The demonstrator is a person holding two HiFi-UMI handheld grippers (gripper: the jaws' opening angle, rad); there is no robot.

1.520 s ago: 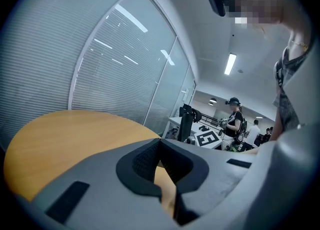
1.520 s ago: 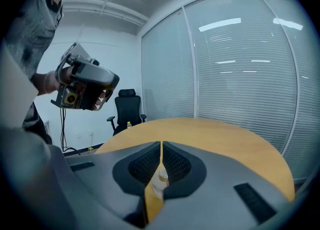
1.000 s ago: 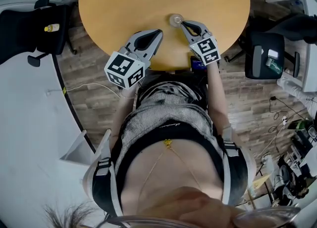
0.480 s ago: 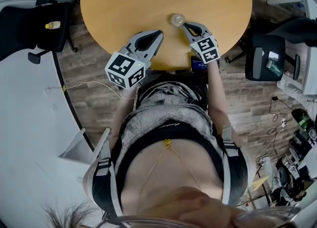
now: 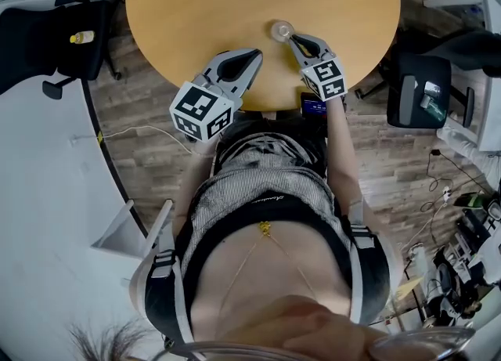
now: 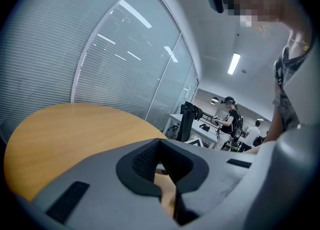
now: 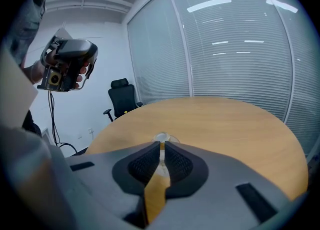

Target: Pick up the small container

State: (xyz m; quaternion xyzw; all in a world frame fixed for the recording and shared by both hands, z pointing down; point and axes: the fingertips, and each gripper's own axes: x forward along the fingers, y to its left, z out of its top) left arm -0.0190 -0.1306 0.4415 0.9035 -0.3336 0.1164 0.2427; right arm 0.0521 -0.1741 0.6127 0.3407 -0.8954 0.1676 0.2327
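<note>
Round wooden table (image 5: 203, 7) fills the top of the head view. Left claw (image 5: 252, 55) hovers over its near edge, closed and empty. Right claw (image 5: 292, 38) is closed too, tips right at the small container (image 5: 280, 31), clear, standing on the table; its contents can't be made out.

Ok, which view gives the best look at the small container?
The head view: the small container sits nearly whole on the round table. The right gripper view shows only its top beyond the closed jaws. The left gripper view misses it.
</note>
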